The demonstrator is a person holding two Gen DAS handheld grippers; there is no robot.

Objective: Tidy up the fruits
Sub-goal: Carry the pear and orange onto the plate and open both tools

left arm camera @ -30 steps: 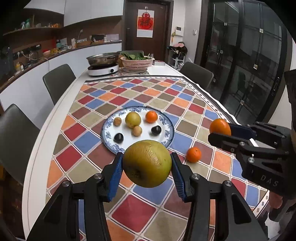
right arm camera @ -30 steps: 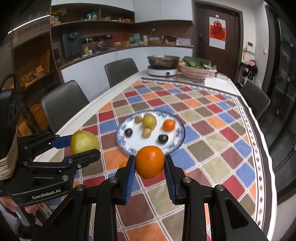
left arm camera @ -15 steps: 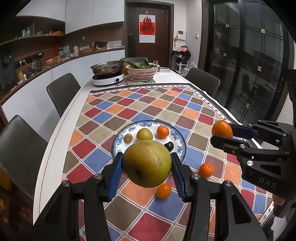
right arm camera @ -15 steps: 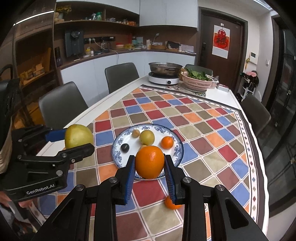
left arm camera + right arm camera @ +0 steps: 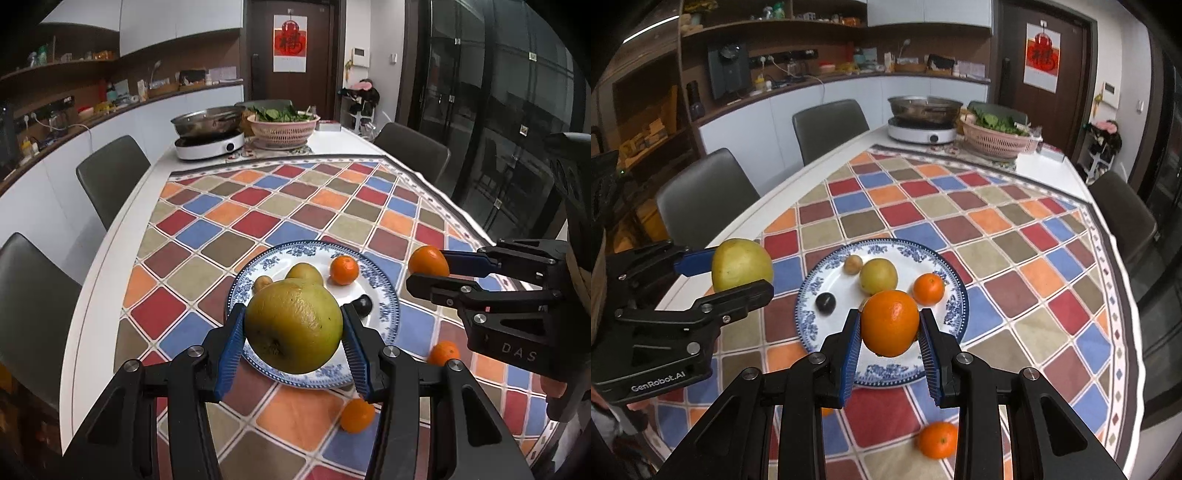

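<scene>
You had the left gripper clamped on the large yellow-green fruit, and the right gripper clamped on the orange. Both loads hung above the near side of the blue-patterned plate, apart from each other.

On the plate: a yellow fruit near its centre, a small brown fruit just beside it toward the far rim, a mandarin on the right side, a dark plum on the left side. Two mandarins lay off the plate on the checked cloth, one just beyond the near rim and one to the near right.

Risks as judged:
- The plate was already crowded. A round fruit released on its slope could roll, knock the plum or mandarin, or run off the rim.
- Both grippers headed for the same near side, so the fingers could collide.
- The large fruit was held only across its middle; a tilt could let it slip.
</scene>
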